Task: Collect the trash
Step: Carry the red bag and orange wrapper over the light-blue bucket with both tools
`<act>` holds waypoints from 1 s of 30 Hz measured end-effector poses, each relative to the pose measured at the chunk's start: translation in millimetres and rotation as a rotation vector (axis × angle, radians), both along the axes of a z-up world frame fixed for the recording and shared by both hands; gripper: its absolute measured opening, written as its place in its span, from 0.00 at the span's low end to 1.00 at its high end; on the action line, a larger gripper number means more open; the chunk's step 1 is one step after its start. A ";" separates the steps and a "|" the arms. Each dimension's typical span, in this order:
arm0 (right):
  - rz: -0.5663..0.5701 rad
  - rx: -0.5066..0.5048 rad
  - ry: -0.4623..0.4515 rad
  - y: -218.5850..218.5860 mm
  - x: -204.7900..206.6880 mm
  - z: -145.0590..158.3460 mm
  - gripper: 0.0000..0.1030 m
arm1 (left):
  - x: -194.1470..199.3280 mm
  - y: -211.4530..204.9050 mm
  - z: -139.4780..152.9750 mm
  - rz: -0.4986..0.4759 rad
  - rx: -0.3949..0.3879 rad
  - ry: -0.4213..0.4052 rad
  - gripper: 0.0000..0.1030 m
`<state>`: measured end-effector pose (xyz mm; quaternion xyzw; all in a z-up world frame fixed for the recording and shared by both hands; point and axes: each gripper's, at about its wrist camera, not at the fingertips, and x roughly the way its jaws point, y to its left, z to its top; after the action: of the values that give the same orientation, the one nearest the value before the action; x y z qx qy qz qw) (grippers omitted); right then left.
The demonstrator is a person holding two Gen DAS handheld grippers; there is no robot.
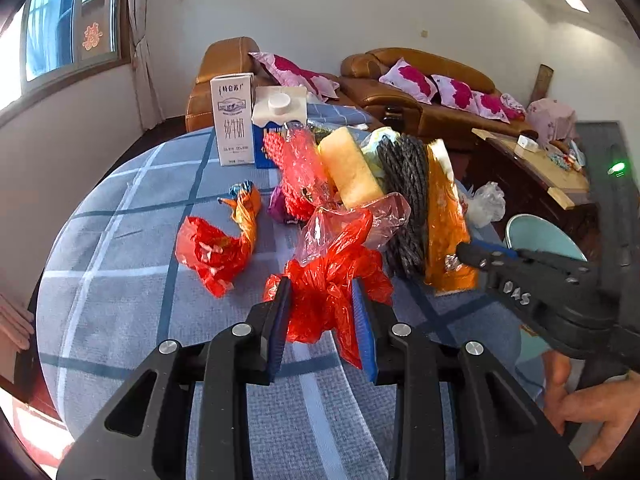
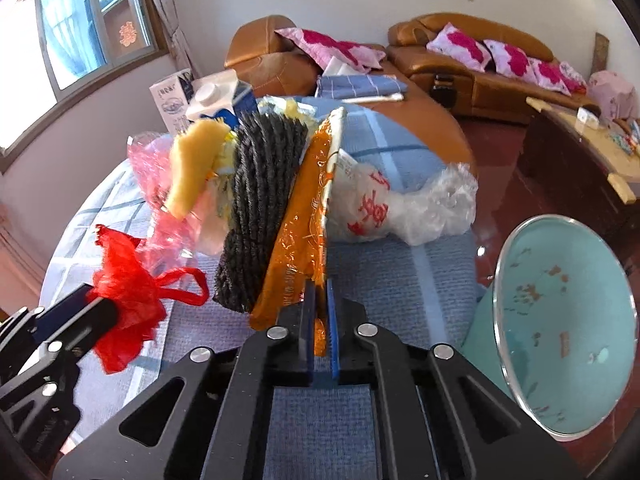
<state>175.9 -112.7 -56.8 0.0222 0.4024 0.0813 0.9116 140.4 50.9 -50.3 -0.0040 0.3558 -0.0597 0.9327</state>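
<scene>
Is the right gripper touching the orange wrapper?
Touching. The right wrist view shows the right gripper with both blue pads shut on the lower edge of the orange wrapper.

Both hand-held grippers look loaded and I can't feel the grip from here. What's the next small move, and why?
Probably lift both straight up a little. The left hand-held gripper is clamped on the red plastic bag and the right hand-held gripper on the orange wrapper, whose upper part leans against the dark knitted roll. The teal bin stands just right.
</scene>
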 end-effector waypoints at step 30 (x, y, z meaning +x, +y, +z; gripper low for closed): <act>-0.026 0.012 -0.168 -10.1 -105.1 42.4 0.05 | -63.1 -7.7 40.2 0.052 0.052 -0.116 0.29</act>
<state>70.8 -122.8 -14.3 0.0261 0.3238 0.0735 0.9429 77.2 43.1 -10.1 0.0145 0.3021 -0.0263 0.9528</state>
